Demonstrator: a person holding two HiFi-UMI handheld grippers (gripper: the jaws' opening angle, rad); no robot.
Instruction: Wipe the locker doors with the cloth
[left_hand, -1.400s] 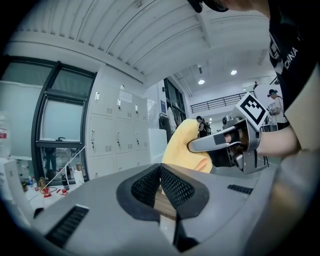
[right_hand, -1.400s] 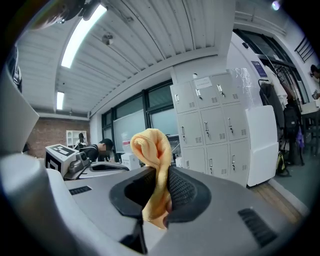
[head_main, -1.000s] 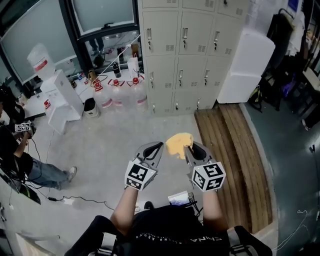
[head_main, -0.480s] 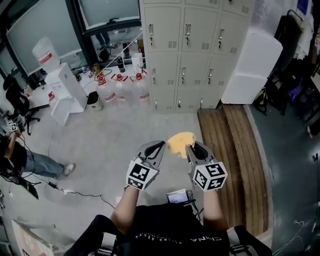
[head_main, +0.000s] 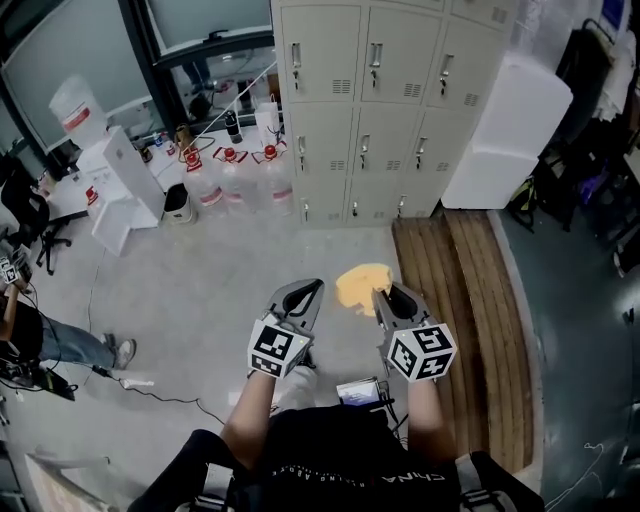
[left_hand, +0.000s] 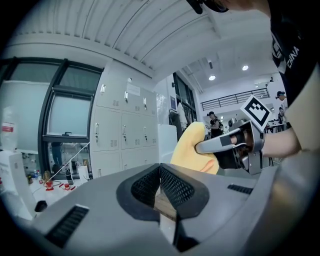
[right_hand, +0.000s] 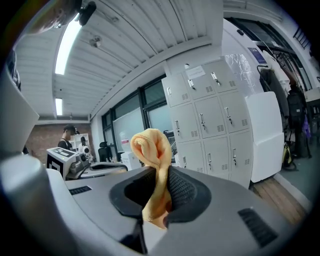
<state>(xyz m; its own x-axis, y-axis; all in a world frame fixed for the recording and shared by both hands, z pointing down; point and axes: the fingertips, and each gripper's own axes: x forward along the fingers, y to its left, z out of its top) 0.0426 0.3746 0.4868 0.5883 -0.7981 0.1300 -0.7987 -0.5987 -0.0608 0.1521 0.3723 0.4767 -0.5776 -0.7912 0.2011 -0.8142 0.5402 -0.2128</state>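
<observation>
A bank of pale grey lockers (head_main: 375, 110) stands ahead across the floor, doors closed; it also shows in the left gripper view (left_hand: 122, 132) and in the right gripper view (right_hand: 212, 127). My right gripper (head_main: 385, 297) is shut on a yellow cloth (head_main: 360, 284), which bunches up above the jaws (right_hand: 152, 150). My left gripper (head_main: 305, 292) is beside it, shut with nothing between its pads. From the left gripper view the cloth (left_hand: 192, 150) and the right gripper (left_hand: 235, 145) sit to the right. Both grippers are well short of the lockers.
Several water jugs (head_main: 235, 180) stand left of the lockers, by a white appliance (head_main: 125, 185). A white box (head_main: 505, 130) leans at the lockers' right. A wooden platform (head_main: 465, 300) runs along the right. A person (head_main: 40, 335) sits at far left, cables on the floor.
The view has shifted slightly toward the lockers. Both grippers keep their pose, the cloth still held in the right one. The person at left has slid down the frame.
</observation>
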